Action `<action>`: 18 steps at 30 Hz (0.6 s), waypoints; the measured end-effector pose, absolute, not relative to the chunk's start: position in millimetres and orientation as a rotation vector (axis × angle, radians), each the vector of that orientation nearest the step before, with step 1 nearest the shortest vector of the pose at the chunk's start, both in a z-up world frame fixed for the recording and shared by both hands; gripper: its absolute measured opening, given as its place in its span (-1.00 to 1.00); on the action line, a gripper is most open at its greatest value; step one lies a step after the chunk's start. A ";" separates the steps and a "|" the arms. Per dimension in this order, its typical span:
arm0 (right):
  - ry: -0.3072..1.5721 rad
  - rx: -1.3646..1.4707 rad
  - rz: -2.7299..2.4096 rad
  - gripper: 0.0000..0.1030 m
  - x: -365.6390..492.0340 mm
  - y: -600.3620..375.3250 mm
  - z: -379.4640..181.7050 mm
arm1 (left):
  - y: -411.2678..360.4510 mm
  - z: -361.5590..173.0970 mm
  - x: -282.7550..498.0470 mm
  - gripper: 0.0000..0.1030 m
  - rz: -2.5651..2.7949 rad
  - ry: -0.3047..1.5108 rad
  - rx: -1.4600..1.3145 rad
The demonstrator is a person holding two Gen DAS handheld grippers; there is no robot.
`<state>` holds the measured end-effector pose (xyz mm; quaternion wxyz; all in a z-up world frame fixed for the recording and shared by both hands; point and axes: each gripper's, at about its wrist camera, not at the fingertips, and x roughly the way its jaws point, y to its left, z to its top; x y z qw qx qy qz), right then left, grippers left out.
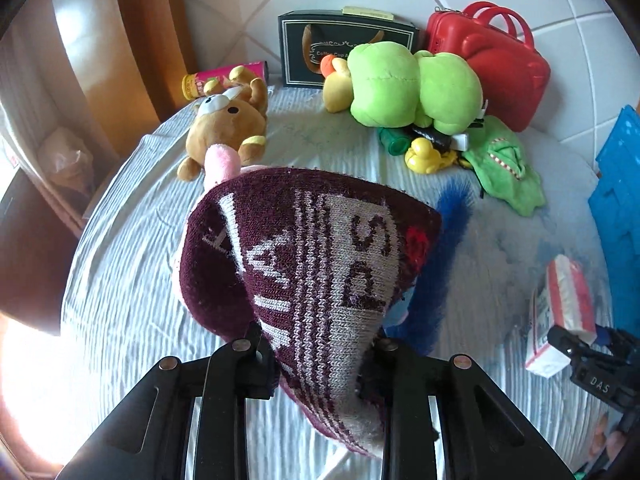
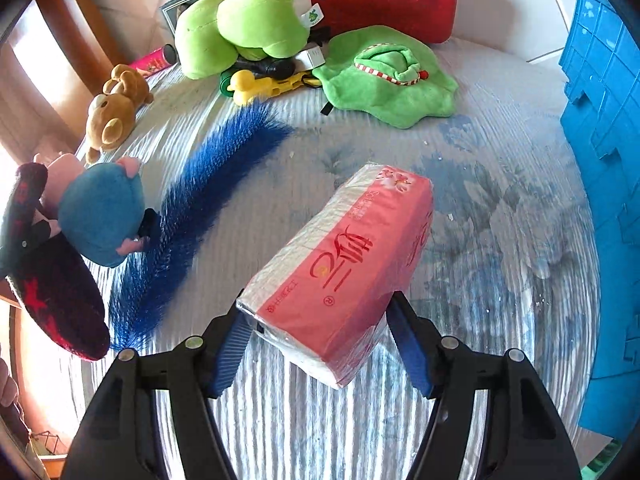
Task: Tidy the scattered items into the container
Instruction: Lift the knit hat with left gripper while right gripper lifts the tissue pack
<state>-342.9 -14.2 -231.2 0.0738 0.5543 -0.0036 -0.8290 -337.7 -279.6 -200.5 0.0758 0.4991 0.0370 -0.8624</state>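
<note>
My left gripper is shut on a maroon knitted hat with white lettering, which hangs lifted above the bed. That hat also shows at the left edge of the right wrist view. The right gripper is shut on a pink and white tissue pack, its blue pads pressing both sides, and holds it off the bed. From the left wrist view the tissue pack appears at the far right. The blue crate stands along the bed's right side, also visible as the blue crate.
On the pale striped bed cover lie a blue furry strip, a teal and pink plush, a brown bear, a green frog plush, a yellow duck and a green cloth. A red case, black box and pink can stand at the headboard.
</note>
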 end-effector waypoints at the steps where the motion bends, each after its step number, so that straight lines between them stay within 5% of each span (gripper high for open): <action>1: -0.006 1.661 -2.481 0.28 -339.2 -14.3 -232.0 | -280.9 -203.3 -332.8 -0.50 -2.570 0.110 1.506; 18: 0.074 1.442 -2.476 0.27 -314.4 -47.2 -183.5 | -310.5 -137.6 -294.3 -0.50 -2.592 0.095 1.266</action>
